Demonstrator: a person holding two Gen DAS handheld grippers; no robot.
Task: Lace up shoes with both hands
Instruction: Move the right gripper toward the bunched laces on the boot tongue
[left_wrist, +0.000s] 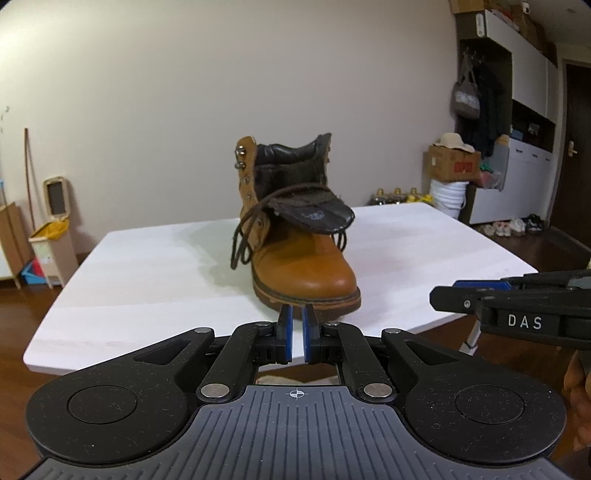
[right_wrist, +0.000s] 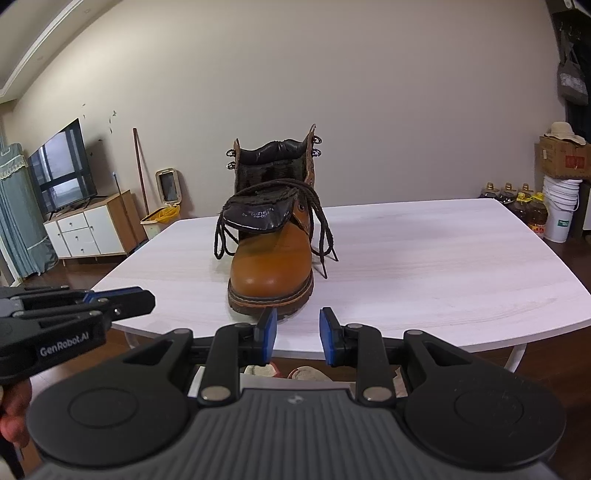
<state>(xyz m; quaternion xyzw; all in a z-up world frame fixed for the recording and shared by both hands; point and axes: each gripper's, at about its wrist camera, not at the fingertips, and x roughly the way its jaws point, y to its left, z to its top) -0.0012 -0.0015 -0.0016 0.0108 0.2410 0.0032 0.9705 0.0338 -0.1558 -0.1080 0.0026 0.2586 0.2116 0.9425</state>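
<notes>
At the bottom of each wrist view, a handheld tool waits short of the near edge of the white surface (right_wrist: 424, 266), neither touching anything. The left tool (left_wrist: 296, 317) has its blue pads drawn close with only a narrow slit between them and nothing pinched; the right tool (right_wrist: 297, 325) is spread wider, likewise empty. Each appears side-on in the other's view, the right one at the lower right of the left view, the left one at the lower left of the right view, so the two hover side by side and level.

Directly ahead, in the centre of both frames, a tan leather boot (left_wrist: 303, 266) stands upright on the surface, its toe pointing at the cameras and its long axis running straight away from them. Both tools seem about equally near it; the toe cap sits just beyond the pad tips.

Above the toe, the dark tongue (right_wrist: 255, 216) is flopped forward over the vamp. A dark brown lace (right_wrist: 321, 229) is threaded only through the lower eyelets, and slack loops spill down both flanks: one hangs at the centre-left of each view, while loose ends trail onto the surface at the right of the boot in the right view. The hooks at the collar stand bare, so the lacing looks barely begun. The coming reach likely runs forward and upward, each tool taking the strand on its own side.
</notes>
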